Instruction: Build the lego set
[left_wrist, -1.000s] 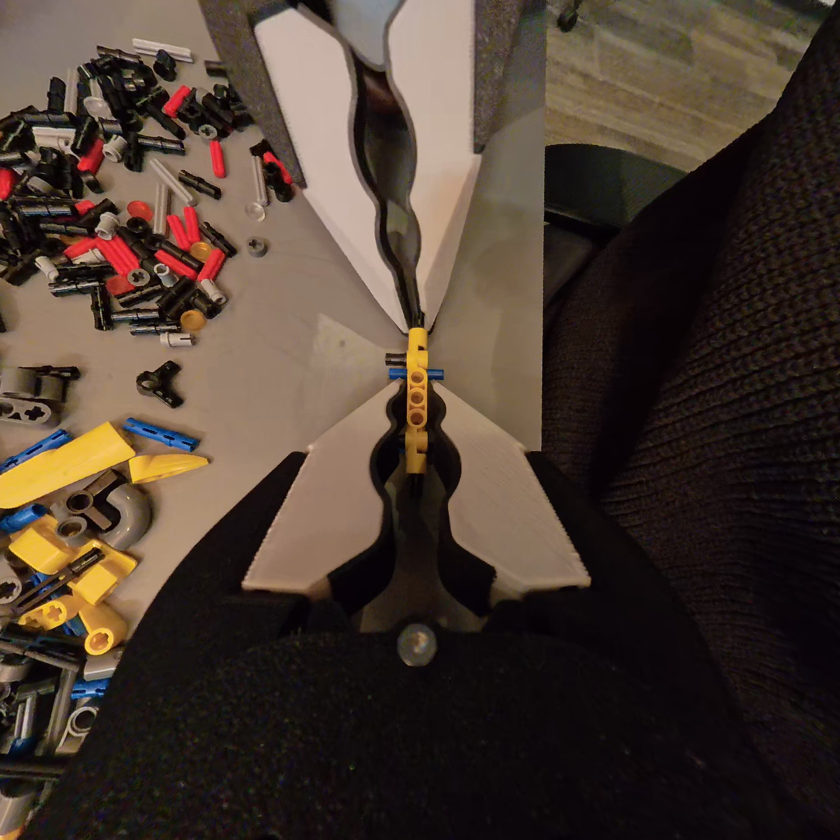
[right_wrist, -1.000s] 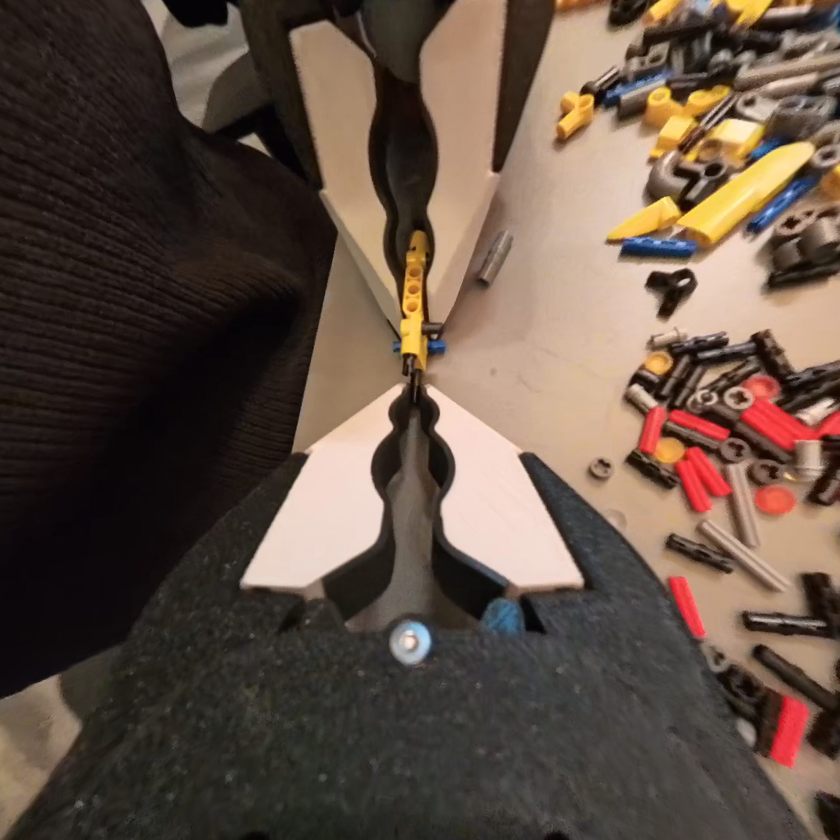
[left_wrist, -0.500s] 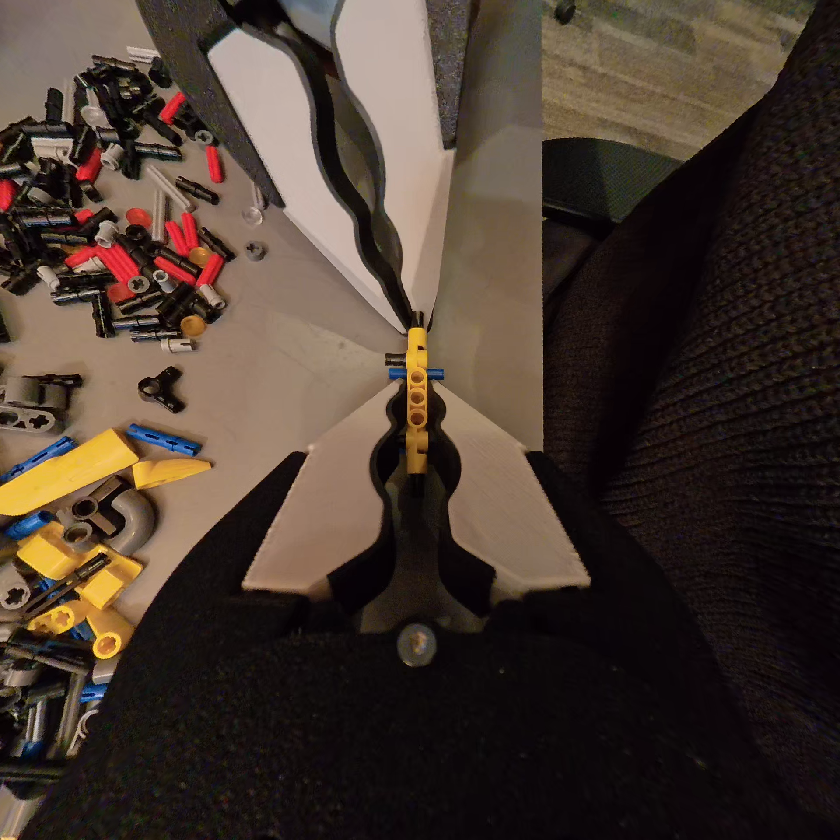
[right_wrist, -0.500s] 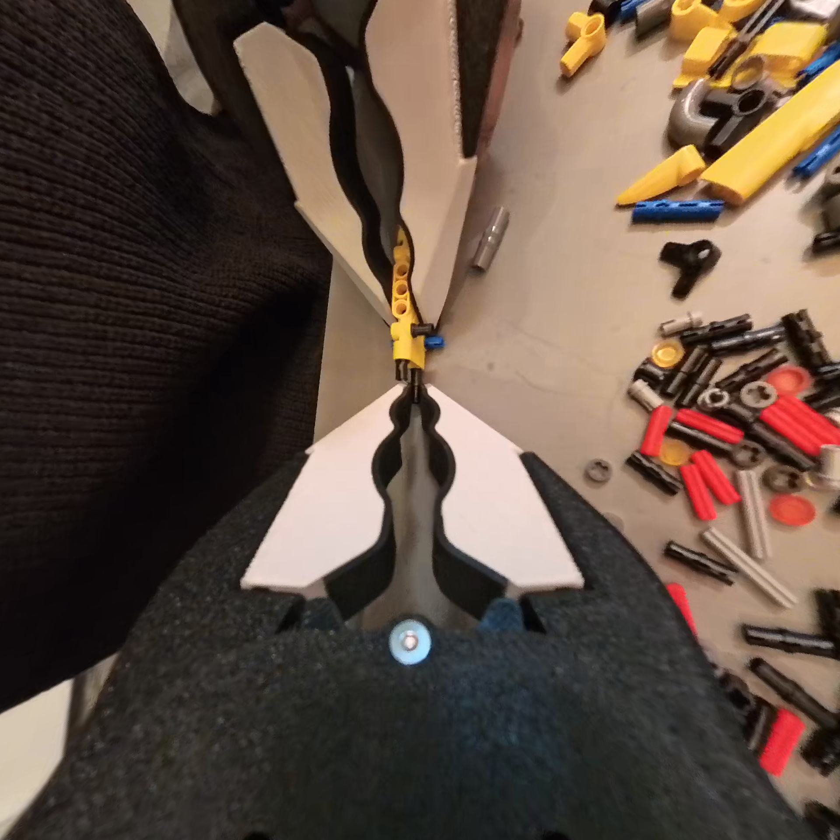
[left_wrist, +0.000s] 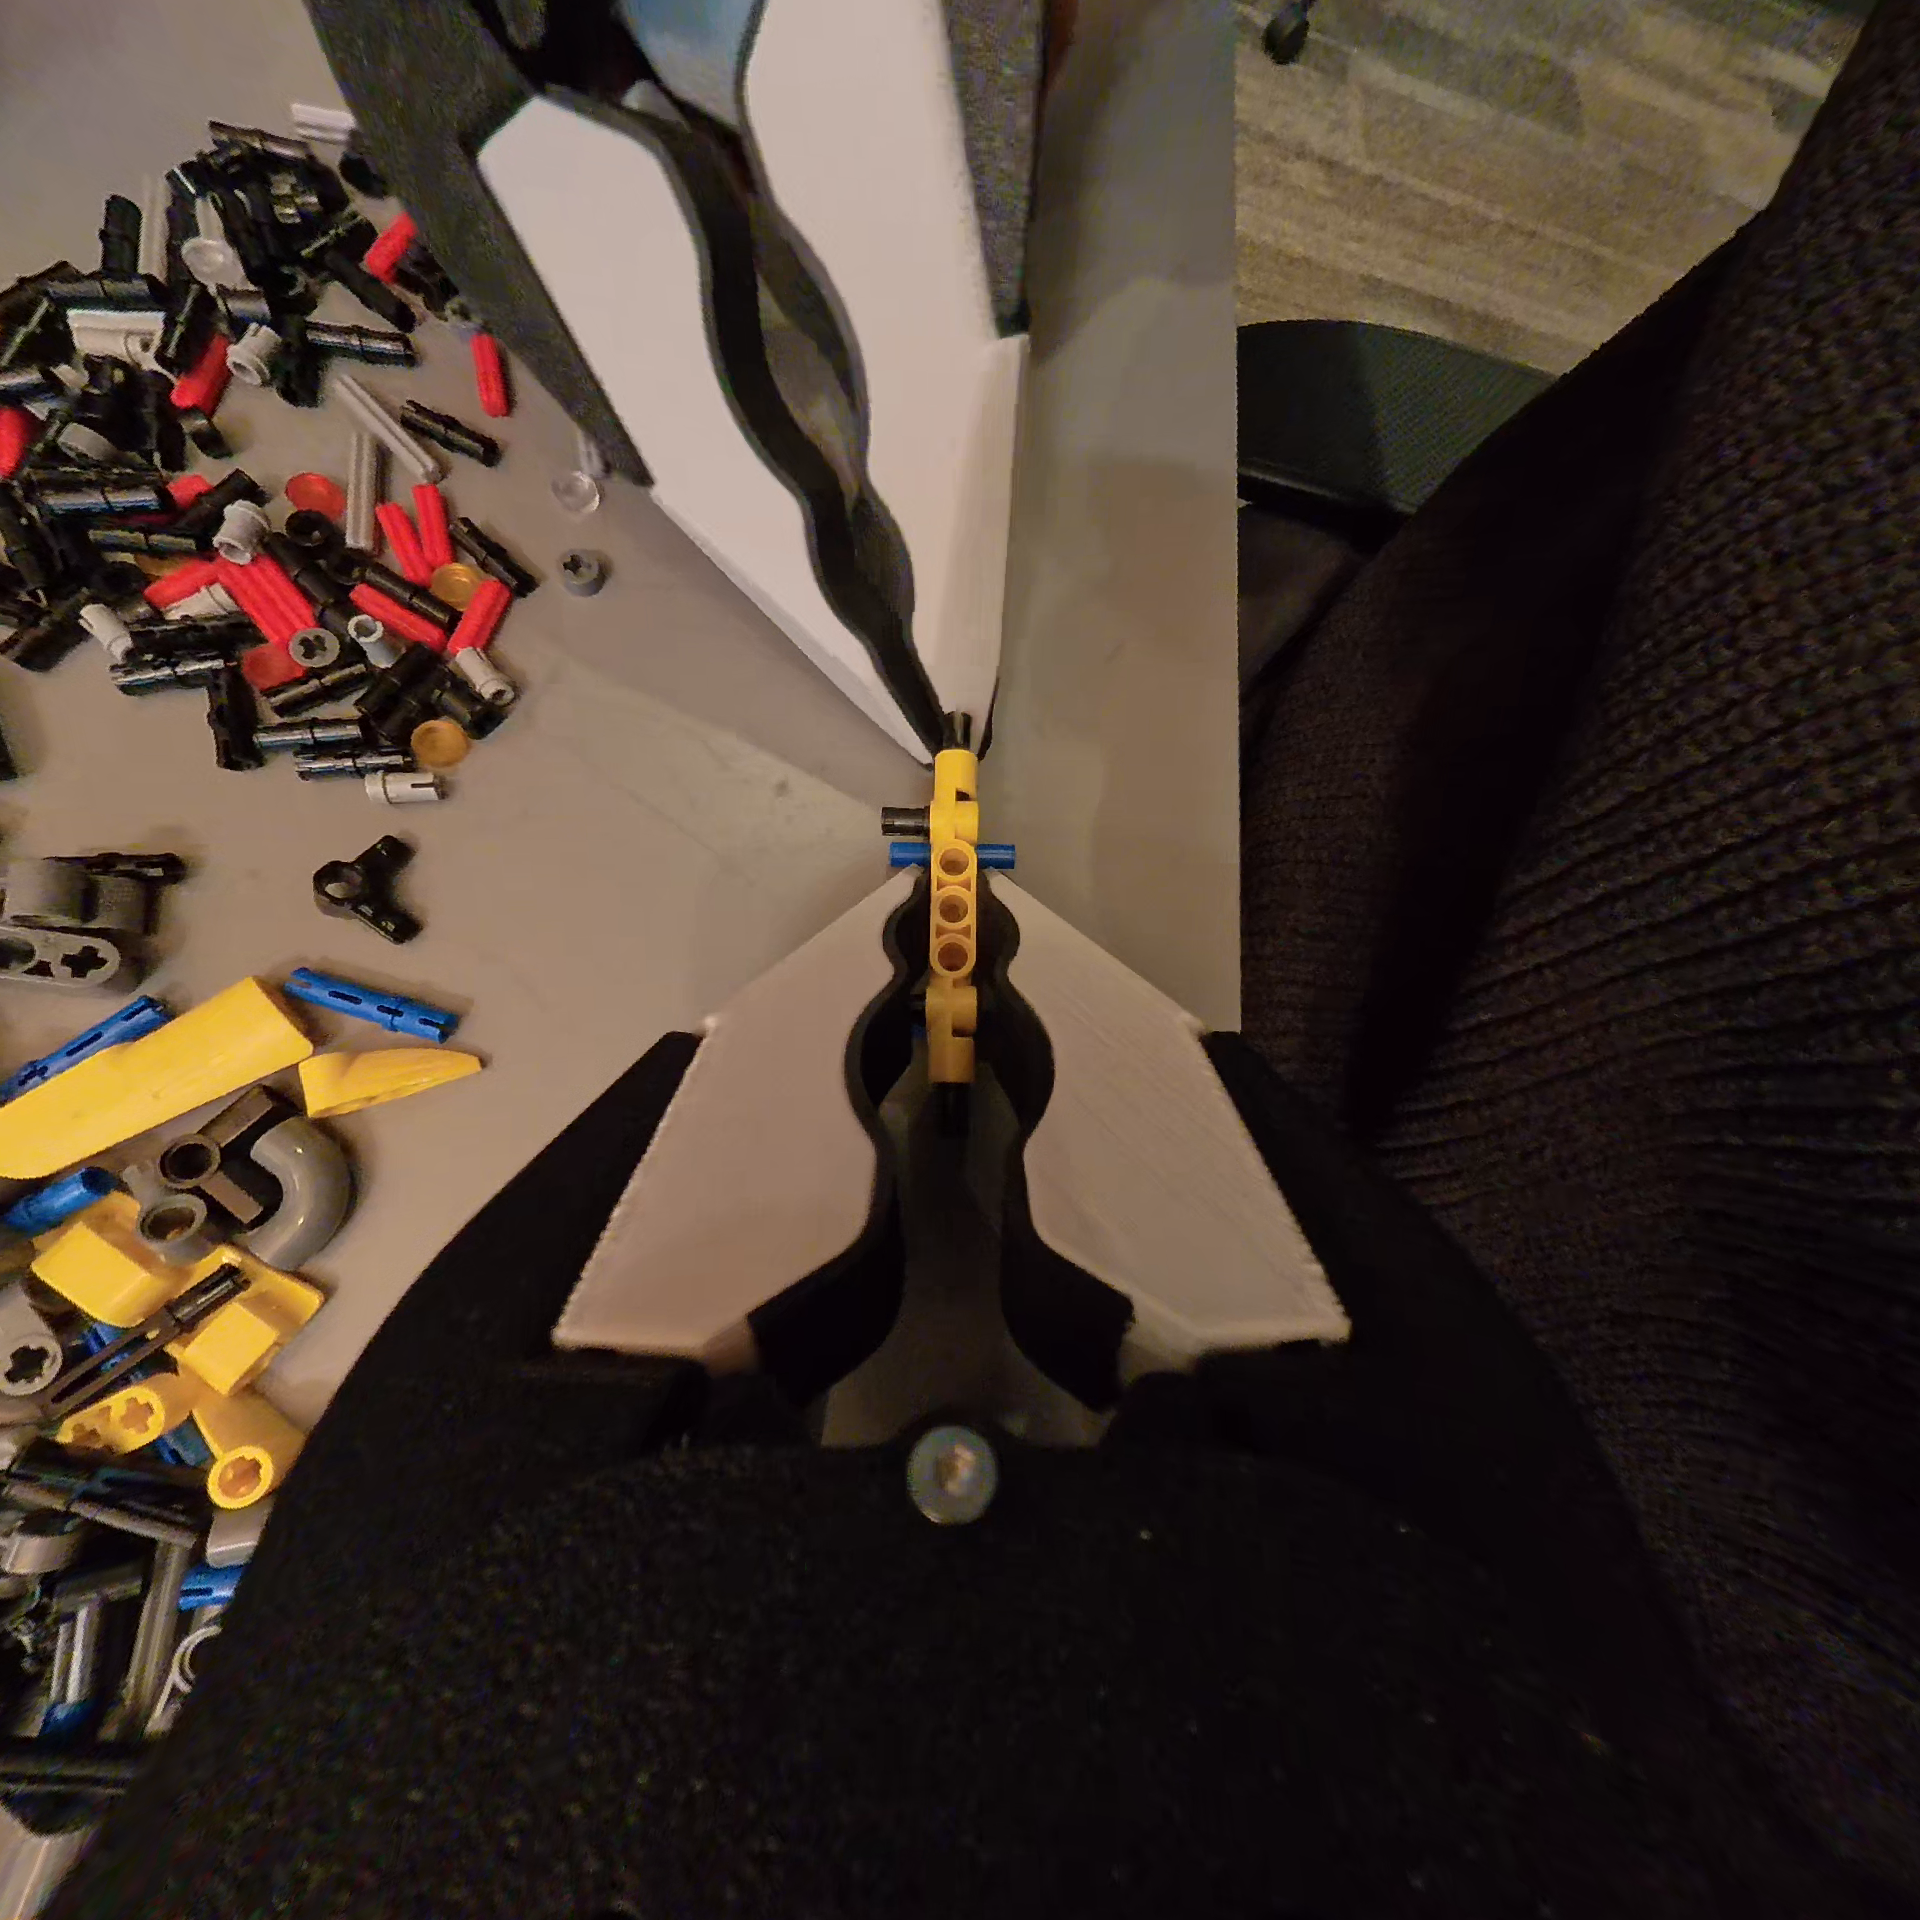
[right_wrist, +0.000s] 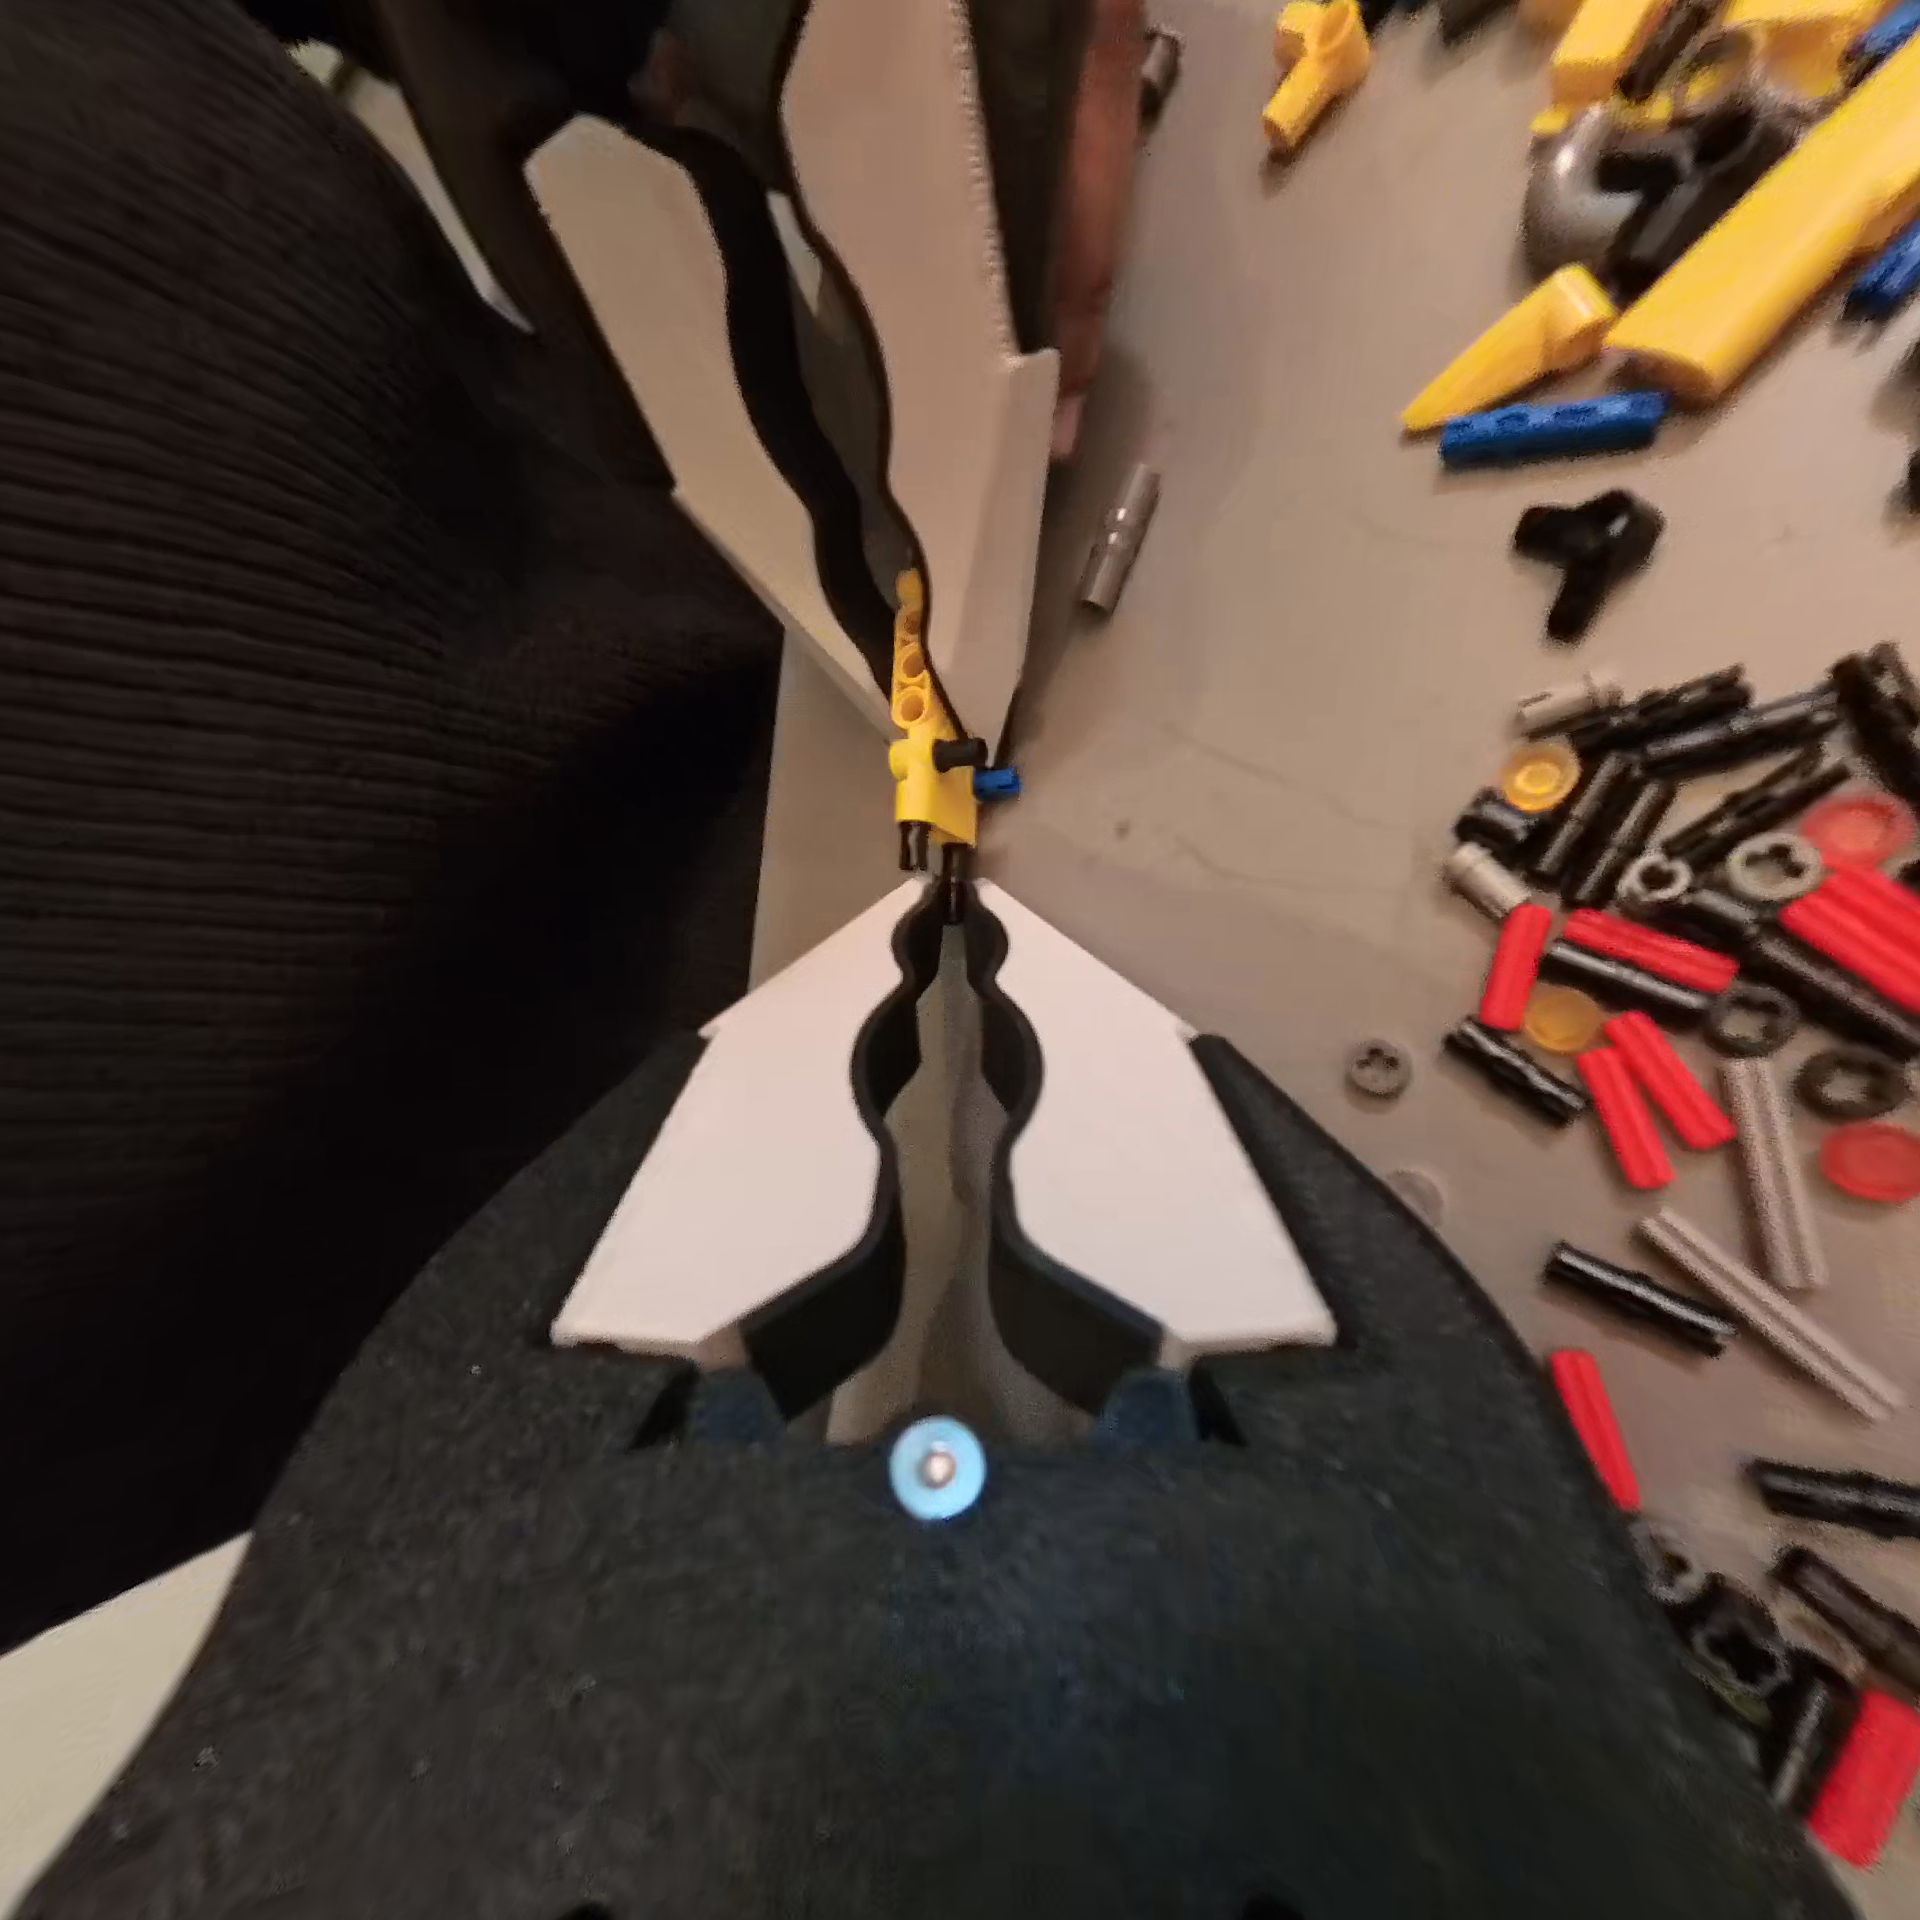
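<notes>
A yellow holed beam (left_wrist: 951, 925) is held above the grey table's (left_wrist: 644, 894) edge. My left gripper (left_wrist: 954, 881) is shut on the beam's middle. A blue pin (left_wrist: 906, 854) crosses the beam just past the fingertips, and a black pin (left_wrist: 902, 821) sticks out sideways. My right gripper (left_wrist: 961, 727) comes in from the top, shut on a black pin at the beam's far end. In the right wrist view, the right gripper (right_wrist: 948, 896) pinches that black pin (right_wrist: 950, 871) under the yellow beam (right_wrist: 930, 795). The left gripper (right_wrist: 951, 727) holds the beam from above.
A pile of black and red pins (left_wrist: 260, 561) and a heap of yellow, blue and grey parts (left_wrist: 156, 1164) lie on the table to the left. A lone black connector (left_wrist: 364, 888) and a grey pin (right_wrist: 1122, 540) lie nearer. A person's black knitted sleeve (left_wrist: 1621, 883) fills the right, and a dark chair (left_wrist: 1361, 416) stands behind. Both grippers' tips are close together, under 4 cm apart.
The right gripper has tilted relative to the left one, leaning over sideways while staying on the beam's end. Both stay shut, and the beam stays in the left fingers.
</notes>
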